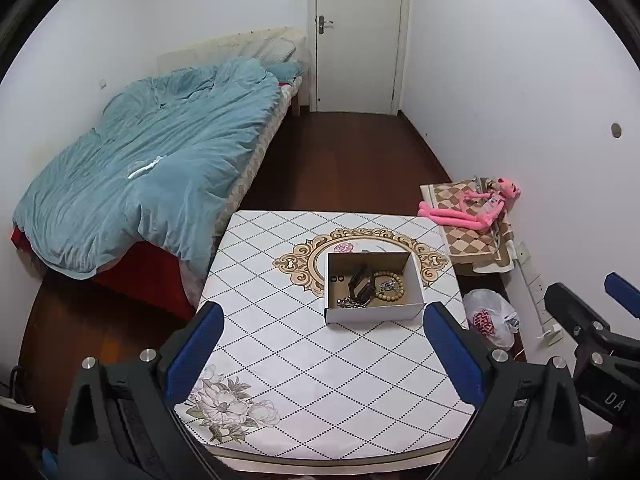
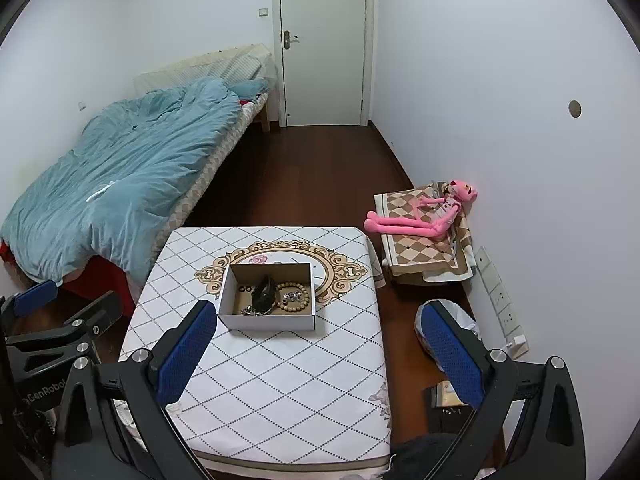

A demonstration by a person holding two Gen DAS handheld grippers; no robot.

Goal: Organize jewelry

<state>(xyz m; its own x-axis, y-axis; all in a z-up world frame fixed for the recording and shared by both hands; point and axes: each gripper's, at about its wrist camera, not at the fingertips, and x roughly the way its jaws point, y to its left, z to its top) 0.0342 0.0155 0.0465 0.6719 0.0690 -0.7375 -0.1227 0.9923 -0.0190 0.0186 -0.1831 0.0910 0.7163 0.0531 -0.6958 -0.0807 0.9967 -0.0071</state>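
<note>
An open cardboard box [image 1: 374,312] stands on the patterned table [image 1: 300,360], also in the right wrist view [image 2: 268,322]. Inside lie a wooden bead bracelet [image 1: 394,286], a dark watch or strap [image 1: 360,284], a silver chain [image 1: 352,303], a small sparkly piece [image 1: 387,286] and two small rings [image 1: 337,279]. My left gripper [image 1: 324,312] is open and empty, held above the table in front of the box. My right gripper [image 2: 320,312] is open and empty, to the right of the box, over the table's right edge.
A bed with a blue duvet [image 1: 152,168] stands left of the table. A low stand with a checked cloth and a pink plush toy [image 2: 424,216] is at the right wall. A plastic bag [image 1: 490,318] and a power strip [image 2: 500,300] lie on the floor at the right.
</note>
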